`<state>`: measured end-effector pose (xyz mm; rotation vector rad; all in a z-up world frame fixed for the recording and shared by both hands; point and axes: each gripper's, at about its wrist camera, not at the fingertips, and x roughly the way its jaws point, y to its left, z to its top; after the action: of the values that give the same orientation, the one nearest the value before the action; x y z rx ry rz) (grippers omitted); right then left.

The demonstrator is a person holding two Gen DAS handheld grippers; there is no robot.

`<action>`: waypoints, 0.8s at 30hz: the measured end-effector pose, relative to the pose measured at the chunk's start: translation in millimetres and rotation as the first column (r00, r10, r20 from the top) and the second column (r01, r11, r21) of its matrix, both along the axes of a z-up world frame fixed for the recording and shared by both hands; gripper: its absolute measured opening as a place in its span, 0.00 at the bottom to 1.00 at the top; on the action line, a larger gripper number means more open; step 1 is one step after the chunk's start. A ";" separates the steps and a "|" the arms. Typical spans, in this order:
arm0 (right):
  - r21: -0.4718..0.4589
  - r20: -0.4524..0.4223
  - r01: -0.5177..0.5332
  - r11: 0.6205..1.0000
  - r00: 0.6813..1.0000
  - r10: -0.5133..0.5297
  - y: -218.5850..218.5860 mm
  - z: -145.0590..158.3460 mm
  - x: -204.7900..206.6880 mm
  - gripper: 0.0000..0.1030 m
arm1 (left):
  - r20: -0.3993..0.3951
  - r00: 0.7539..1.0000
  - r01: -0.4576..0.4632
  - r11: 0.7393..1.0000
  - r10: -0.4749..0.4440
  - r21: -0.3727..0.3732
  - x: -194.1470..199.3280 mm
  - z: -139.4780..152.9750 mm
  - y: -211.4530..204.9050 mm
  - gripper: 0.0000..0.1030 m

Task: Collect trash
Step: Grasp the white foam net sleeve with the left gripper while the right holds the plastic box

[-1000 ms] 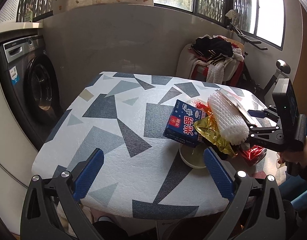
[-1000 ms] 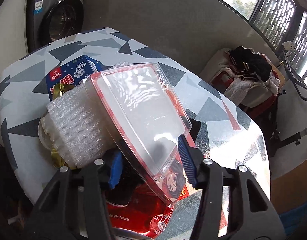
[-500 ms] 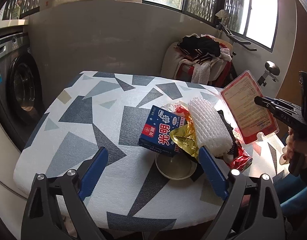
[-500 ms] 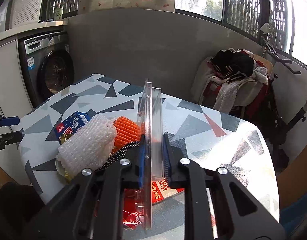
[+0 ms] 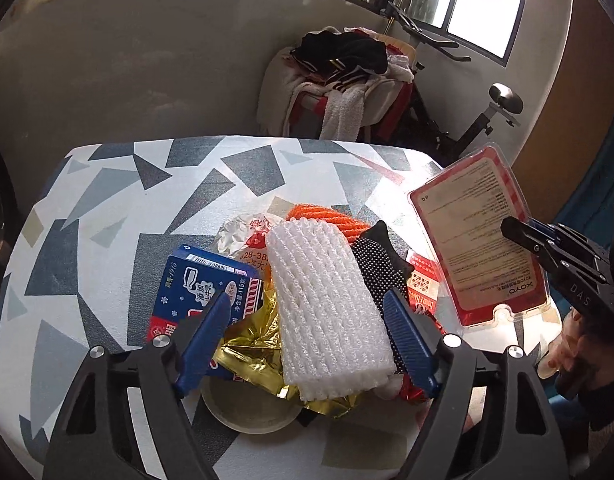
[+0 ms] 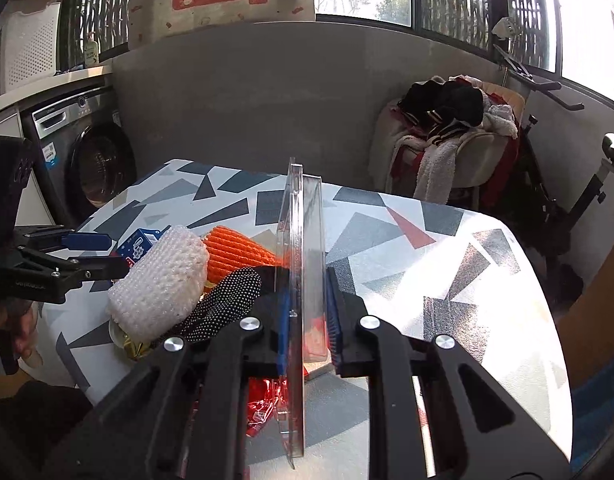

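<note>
A trash pile lies on the patterned table (image 5: 107, 200): white foam netting (image 5: 327, 312), a blue milk carton (image 5: 203, 292), gold foil (image 5: 255, 344), orange netting (image 5: 323, 216), a black dotted glove (image 5: 379, 264), red wrappers (image 5: 423, 284) and a white bowl (image 5: 247, 408). My left gripper (image 5: 307, 320) is open, its blue fingers on either side of the foam netting. My right gripper (image 6: 307, 320) is shut on a clear plastic blister pack (image 6: 303, 280), held on edge above the table; the pack's red printed back shows in the left wrist view (image 5: 479, 240).
A washing machine (image 6: 87, 160) stands left of the table. A chair heaped with clothes (image 5: 347, 80) and an exercise bike (image 5: 467, 120) stand behind it by the windowed wall. The table's near edge is close to both grippers.
My left gripper has moved forward over the pile, fingers now flanking the foam netting. My right gripper, which had closed on the blister pack and lifted it upright, still holds it raised.
</note>
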<state>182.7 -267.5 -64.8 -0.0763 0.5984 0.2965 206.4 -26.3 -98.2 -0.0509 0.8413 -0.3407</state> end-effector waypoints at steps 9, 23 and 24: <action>0.012 0.011 0.060 0.998 0.998 -0.060 -9.3 -1.9 -27.5 0.18 | -0.117 0.993 -0.018 0.994 0.031 0.111 58.5 -27.3 -27.6 0.64; 0.082 0.027 0.084 0.993 0.996 -0.086 -25.3 12.1 -70.6 0.18 | 0.090 0.988 0.116 0.985 -0.128 0.131 -11.7 48.1 -41.4 0.23; 0.085 0.030 0.077 0.993 0.996 -0.080 -24.7 13.6 -74.1 0.18 | 0.101 0.986 0.121 0.983 -0.136 0.137 -20.5 51.9 -40.9 0.23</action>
<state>108.6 -292.1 -51.2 0.0233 0.5537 0.2436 185.9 -67.2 -46.3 0.1435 0.7575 -0.4055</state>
